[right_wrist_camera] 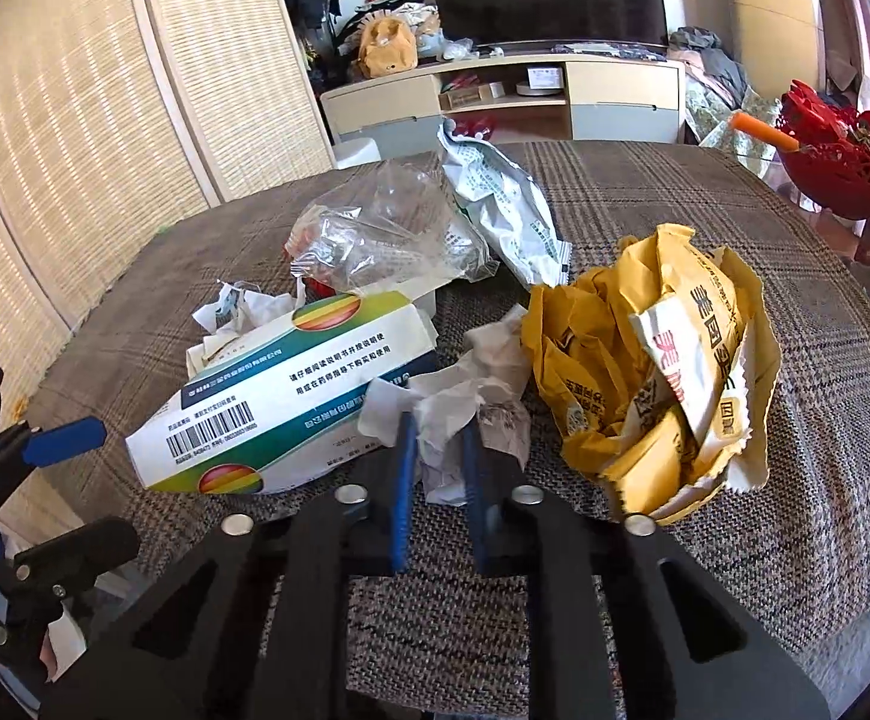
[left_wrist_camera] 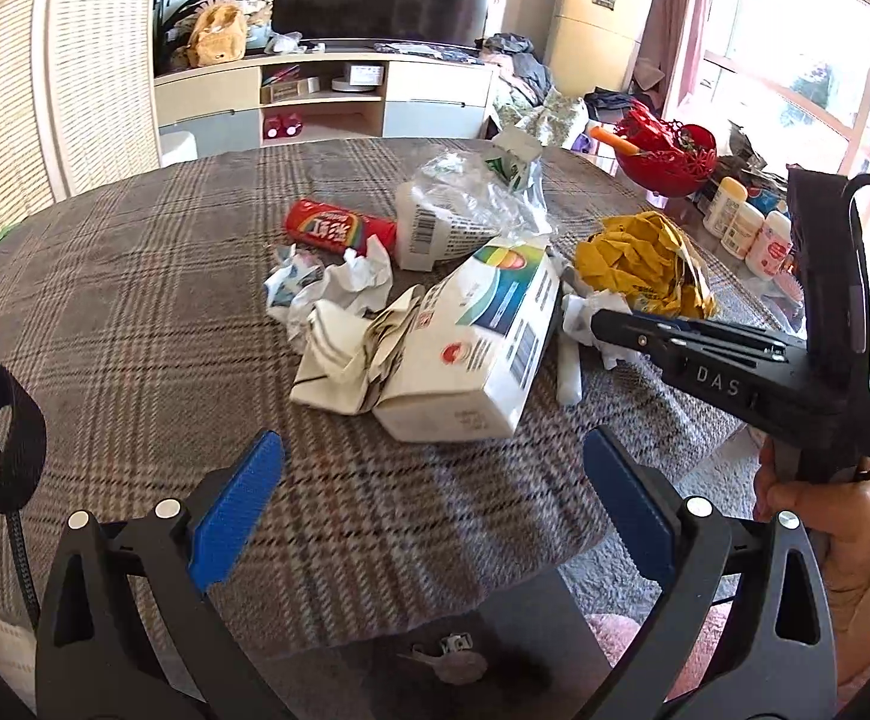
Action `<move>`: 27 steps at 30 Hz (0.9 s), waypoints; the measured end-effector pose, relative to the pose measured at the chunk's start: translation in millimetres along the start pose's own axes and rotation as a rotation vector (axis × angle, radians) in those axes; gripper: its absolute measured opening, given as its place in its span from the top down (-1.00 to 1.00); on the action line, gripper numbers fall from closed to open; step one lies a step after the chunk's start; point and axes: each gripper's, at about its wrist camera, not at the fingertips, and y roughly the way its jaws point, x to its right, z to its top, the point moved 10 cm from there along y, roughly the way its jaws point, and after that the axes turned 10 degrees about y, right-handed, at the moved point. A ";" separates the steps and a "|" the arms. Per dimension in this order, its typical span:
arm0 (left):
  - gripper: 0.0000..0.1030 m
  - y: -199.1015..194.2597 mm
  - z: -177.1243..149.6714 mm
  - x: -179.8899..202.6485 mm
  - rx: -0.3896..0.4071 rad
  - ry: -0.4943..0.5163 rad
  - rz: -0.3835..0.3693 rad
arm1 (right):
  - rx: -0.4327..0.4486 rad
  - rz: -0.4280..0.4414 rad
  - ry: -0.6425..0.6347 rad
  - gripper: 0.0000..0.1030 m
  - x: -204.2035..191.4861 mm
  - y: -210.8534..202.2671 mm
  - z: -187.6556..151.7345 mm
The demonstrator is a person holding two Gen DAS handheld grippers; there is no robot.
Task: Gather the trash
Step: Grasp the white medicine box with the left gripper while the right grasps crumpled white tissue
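Observation:
Trash lies in a heap on a plaid-covered table [left_wrist_camera: 135, 312]: a white medicine box [left_wrist_camera: 483, 348] [right_wrist_camera: 291, 396], a crumpled white tissue [right_wrist_camera: 465, 402] [left_wrist_camera: 585, 312], a yellow crumpled bag [right_wrist_camera: 663, 372] [left_wrist_camera: 645, 264], a clear plastic bag [right_wrist_camera: 387, 234], a white foil pouch [right_wrist_camera: 507, 204], a red tube [left_wrist_camera: 339, 225] and crumpled paper [left_wrist_camera: 339, 324]. My right gripper [right_wrist_camera: 440, 444] [left_wrist_camera: 603, 321] is shut on the white tissue between the box and the yellow bag. My left gripper [left_wrist_camera: 435, 504] is open and empty, in front of the box near the table's front edge.
A red basket [left_wrist_camera: 669, 156] and several white bottles [left_wrist_camera: 747, 228] stand at the table's right side. A TV stand [left_wrist_camera: 327, 96] is behind the table, a woven screen [left_wrist_camera: 9, 120] to the left. Keys [left_wrist_camera: 447, 654] lie on the floor below.

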 end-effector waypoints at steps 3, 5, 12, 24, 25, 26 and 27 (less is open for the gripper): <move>-0.84 8.5 8.3 5.3 0.003 0.006 -0.032 | 0.002 0.022 0.024 0.88 6.2 -0.2 3.0; -0.82 14.3 12.8 8.4 0.000 0.003 -0.060 | 0.008 0.039 0.046 0.88 11.6 -3.1 7.3; -0.55 28.3 11.0 21.7 -0.031 0.035 -0.121 | 0.024 0.050 0.070 0.88 20.1 -10.3 13.7; -0.55 48.8 16.6 34.7 -0.042 0.081 -0.134 | 0.016 0.063 0.092 0.88 29.4 -12.2 4.2; -0.54 48.5 17.3 39.5 -0.043 0.090 -0.140 | 0.018 0.064 0.095 0.88 30.2 -13.0 3.7; -0.54 47.8 17.5 43.5 -0.044 0.100 -0.143 | 0.020 0.064 0.097 0.88 31.2 -14.0 3.3; -0.54 46.8 17.1 48.0 -0.045 0.110 -0.147 | 0.023 0.064 0.099 0.88 32.1 -15.2 2.8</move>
